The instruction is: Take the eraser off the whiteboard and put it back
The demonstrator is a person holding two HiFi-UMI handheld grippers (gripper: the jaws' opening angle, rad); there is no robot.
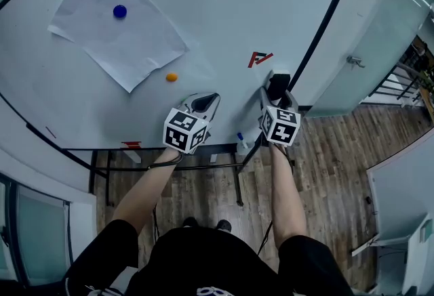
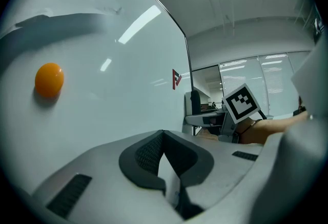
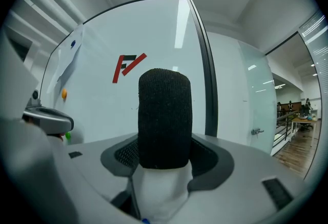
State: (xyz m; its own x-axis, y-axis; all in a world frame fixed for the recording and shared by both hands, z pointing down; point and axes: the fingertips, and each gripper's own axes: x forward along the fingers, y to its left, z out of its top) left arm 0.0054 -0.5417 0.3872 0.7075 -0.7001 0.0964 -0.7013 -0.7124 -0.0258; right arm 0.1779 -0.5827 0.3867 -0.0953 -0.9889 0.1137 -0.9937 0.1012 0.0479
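Note:
The eraser (image 1: 278,82), with black felt on a white body, sits against the whiteboard (image 1: 224,10) near its lower right edge, below a red logo (image 1: 259,58). My right gripper (image 1: 277,94) is shut on it. In the right gripper view the eraser (image 3: 165,115) fills the gap between the dark pads (image 3: 123,154), felt end pointing away. My left gripper (image 1: 206,104) hovers close to the board to the left of the eraser. Its jaws (image 2: 164,138) are shut with nothing between them.
A sheet of paper (image 1: 115,30) hangs on the board under a blue magnet (image 1: 120,11). An orange magnet (image 1: 171,76) sits just left of my left gripper. The board's black frame (image 1: 325,24), a glass door with a handle (image 1: 355,61) and wooden floor (image 1: 332,166) lie to the right.

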